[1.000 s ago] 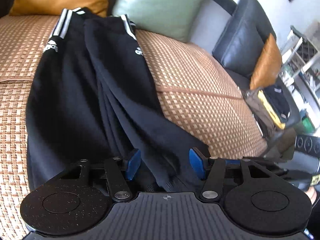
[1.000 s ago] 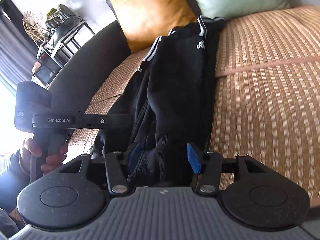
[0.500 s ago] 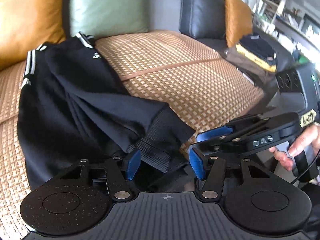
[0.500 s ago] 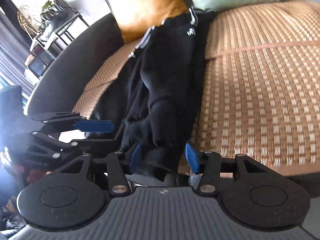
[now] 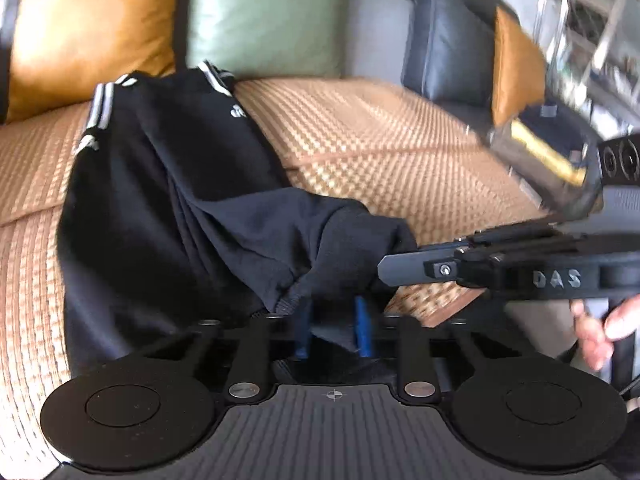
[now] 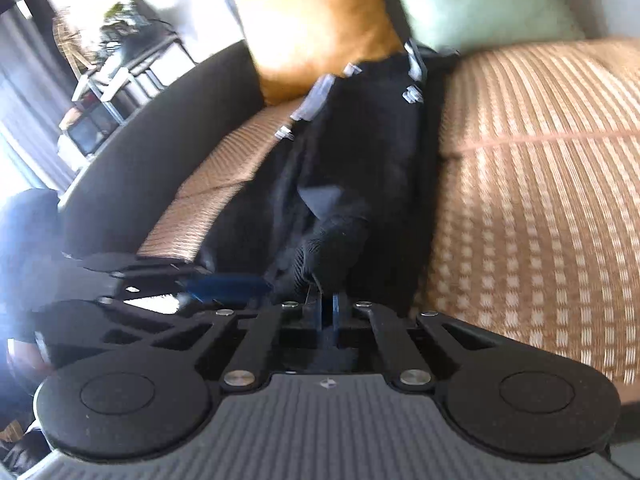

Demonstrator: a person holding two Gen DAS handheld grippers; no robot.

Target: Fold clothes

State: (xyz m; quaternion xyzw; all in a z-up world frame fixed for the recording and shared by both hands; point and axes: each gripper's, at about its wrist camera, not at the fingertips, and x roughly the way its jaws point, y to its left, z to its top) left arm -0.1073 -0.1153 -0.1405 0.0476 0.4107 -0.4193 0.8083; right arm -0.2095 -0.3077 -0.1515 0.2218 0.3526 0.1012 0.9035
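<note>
A pair of black track trousers with white side stripes and ribbed cuffs (image 5: 172, 184) lies lengthwise on the woven tan sofa mat (image 5: 380, 136), waistband up against the mustard-yellow leather cushion (image 5: 92, 28) and the pale green cushion (image 5: 268, 16) at the sofa back. The leg ends are drawn toward the front edge of the seat, bunched and lifted off the mat where the two tools meet them.

The left gripper (image 5: 334, 330) sits low at the seat's front edge, pointing in toward the sofa back. Its blue-padded fingers (image 5: 362, 330) are drawn in close, with a fold of the dark cuff fabric pinched between them. From the right side of that view the right gripper (image 6: 327, 312) reaches in level and sideways, its black body marked DAS, its tip at the bunched cuff; a person's hand (image 5: 600, 328) grips its handle below, fingers curled, blurred.

From the right wrist view, that tool's fingers are pressed nearly together on the ribbed cuff, the knit bulging up just above them. The left tool shows there too, coming in flat from the left with one blue pad just beside the same bunch of cloth. A dark sofa armrest (image 6: 160, 140) curves behind it.
</note>
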